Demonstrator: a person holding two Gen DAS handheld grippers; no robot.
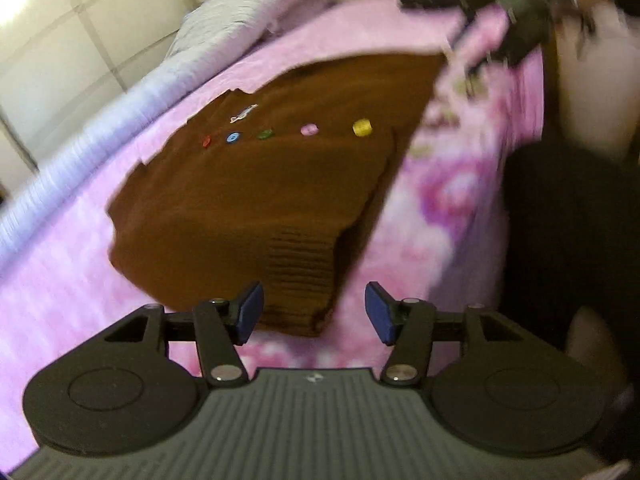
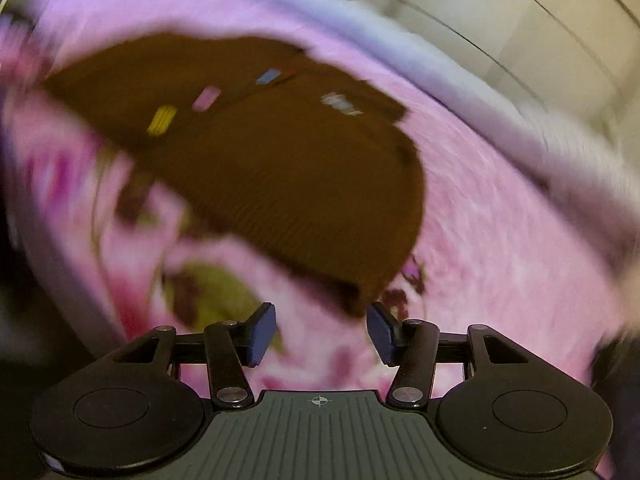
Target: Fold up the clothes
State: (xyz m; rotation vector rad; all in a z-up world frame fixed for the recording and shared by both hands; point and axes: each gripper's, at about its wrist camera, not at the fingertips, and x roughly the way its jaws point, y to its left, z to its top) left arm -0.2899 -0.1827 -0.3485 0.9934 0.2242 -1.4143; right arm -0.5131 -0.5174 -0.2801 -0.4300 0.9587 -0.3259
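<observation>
A brown knit cardigan (image 1: 256,200) with a row of coloured buttons (image 1: 308,130) lies on a pink bed cover (image 1: 440,208). My left gripper (image 1: 314,314) is open, just above the cardigan's ribbed hem, holding nothing. The right gripper shows at the top right of the left wrist view (image 1: 516,20), near the cardigan's far corner. In the right wrist view the cardigan (image 2: 280,168) is blurred. My right gripper (image 2: 322,334) is open, close to the garment's nearest corner, holding nothing.
The pink floral bed cover (image 2: 500,240) fills both views. A pale lilac rolled blanket (image 1: 100,120) runs along the bed's far edge, with a pale wardrobe wall (image 1: 60,40) behind. A dark area (image 1: 568,240) lies past the bed's right edge.
</observation>
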